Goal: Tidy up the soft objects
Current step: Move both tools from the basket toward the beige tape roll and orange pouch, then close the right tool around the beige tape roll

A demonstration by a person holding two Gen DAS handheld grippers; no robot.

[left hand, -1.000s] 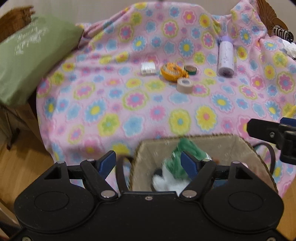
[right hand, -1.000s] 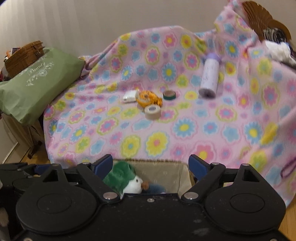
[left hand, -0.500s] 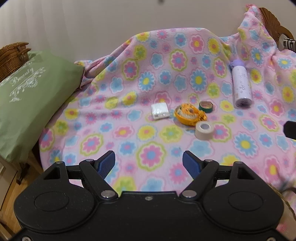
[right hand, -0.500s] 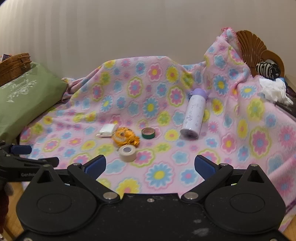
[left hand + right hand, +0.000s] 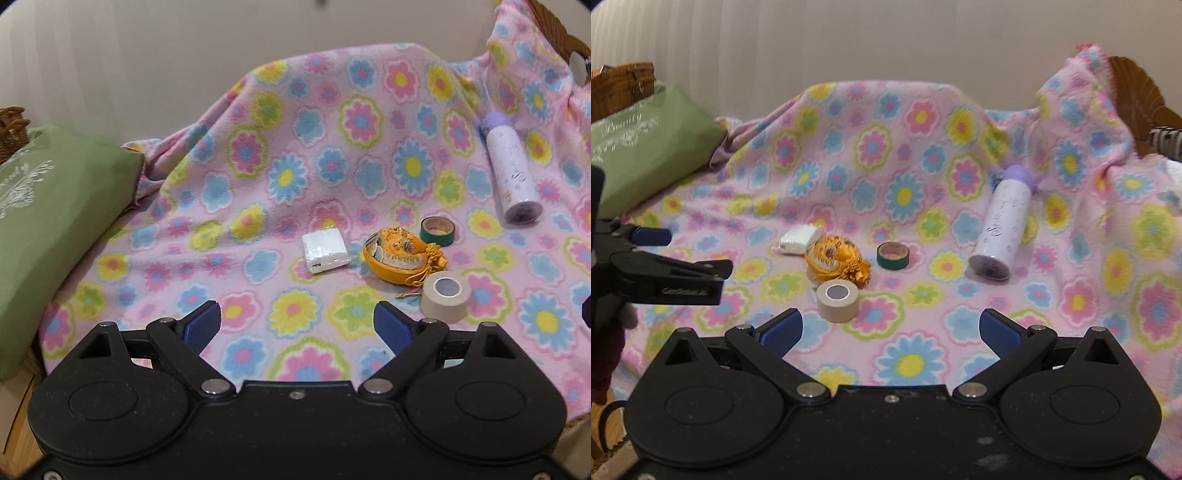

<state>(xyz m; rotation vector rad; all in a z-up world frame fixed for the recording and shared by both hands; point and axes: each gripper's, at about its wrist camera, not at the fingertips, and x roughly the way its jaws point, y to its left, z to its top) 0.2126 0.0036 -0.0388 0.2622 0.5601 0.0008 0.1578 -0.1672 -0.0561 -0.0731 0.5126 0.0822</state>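
An orange fabric pouch (image 5: 402, 256) lies on the flowered pink blanket (image 5: 332, 166), with a white packet (image 5: 325, 250) to its left. The pouch (image 5: 836, 258) and packet (image 5: 797, 239) also show in the right wrist view. My left gripper (image 5: 297, 326) is open and empty, held above the blanket's near part. It also shows from the side at the left of the right wrist view (image 5: 683, 254). My right gripper (image 5: 890, 332) is open and empty, nearer than the beige tape roll (image 5: 837, 300).
A beige tape roll (image 5: 446, 297), a green tape roll (image 5: 437, 230) and a lying lilac bottle (image 5: 511, 173) sit near the pouch. A green pillow (image 5: 48, 221) lies at the left, with a wicker basket (image 5: 622, 88) behind it. Wicker furniture (image 5: 1134, 92) stands at the right.
Both grippers have risen and swung away from the wicker basket holding the green and white plush toy. The basket has dropped out of view and the blanket's objects now fill both views.
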